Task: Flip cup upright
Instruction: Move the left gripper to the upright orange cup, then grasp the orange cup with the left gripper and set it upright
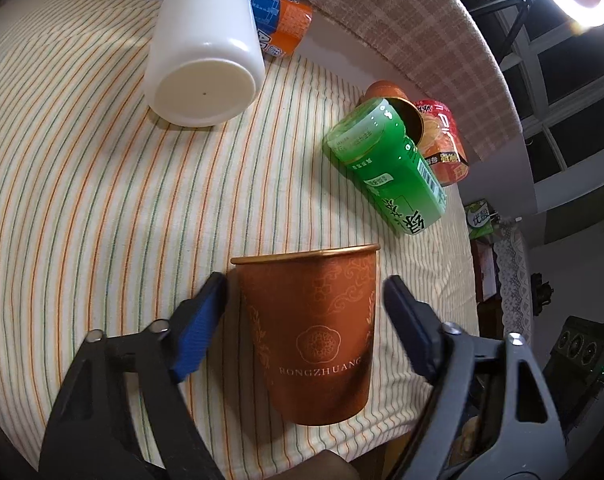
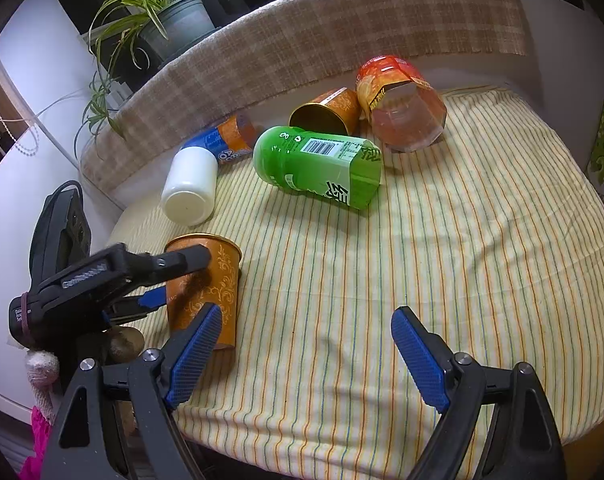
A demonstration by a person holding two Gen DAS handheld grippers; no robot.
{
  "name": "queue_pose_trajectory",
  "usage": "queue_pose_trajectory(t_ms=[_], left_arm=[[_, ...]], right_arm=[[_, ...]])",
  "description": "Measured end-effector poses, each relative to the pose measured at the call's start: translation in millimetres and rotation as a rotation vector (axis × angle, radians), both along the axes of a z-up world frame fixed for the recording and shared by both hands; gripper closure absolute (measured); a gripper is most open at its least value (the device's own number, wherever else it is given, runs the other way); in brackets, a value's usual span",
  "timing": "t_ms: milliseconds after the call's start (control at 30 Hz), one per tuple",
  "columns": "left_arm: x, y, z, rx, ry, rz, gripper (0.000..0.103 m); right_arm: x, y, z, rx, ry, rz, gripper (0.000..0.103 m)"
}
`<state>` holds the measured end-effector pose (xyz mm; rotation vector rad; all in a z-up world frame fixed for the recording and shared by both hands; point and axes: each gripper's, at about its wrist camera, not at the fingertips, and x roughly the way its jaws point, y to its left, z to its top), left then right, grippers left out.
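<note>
Standing between the blue pads of the left hand-held gripper, the brown paper cup has its gold rim up and its narrower base down on the striped cloth of the desk, so its long axis looks vertical. The jaws sit wide on either side of the cup wall; in the left wrist view a sliver of cloth shows at each pad, so I judge them spread and not squeezing. In the right wrist view the same cup is at the left edge, with the left hand-held gripper around it, while the right hand-held gripper hangs wide and empty over bare cloth, well apart. The left is plainly the nearer one. Farther back lie a white jar, a green bottle and an orange paper cup tipped on its side.
</note>
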<state>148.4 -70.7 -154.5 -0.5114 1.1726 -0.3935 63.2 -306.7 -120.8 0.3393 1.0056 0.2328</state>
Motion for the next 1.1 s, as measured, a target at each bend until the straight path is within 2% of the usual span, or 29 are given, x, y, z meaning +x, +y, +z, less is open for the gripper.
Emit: queue_pose_trajectory(t_ms=[200, 567, 767, 933, 1100], left_arm=[[-3, -1, 7, 0.037, -0.046, -0.002, 0.032], [-10, -3, 19, 0.089, -0.121, -0.01, 0.034], [-18, -7, 32, 0.161, -0.212, -0.012, 0.034], [-21, -14, 43, 0.248, -0.331, -0.008, 0.035], [-13, -19, 49, 0.288, -0.41, 0.003, 0.035]], right_arm=[[0, -1, -2, 0.004, 0.006, -0.01, 0.014], [1, -1, -3, 0.004, 0.009, -0.02, 0.014], [1, -2, -4, 0.008, 0.012, -0.029, 0.014], [2, -2, -4, 0.012, 0.014, -0.03, 0.014], [1, -2, -4, 0.01, 0.015, -0.029, 0.014]])
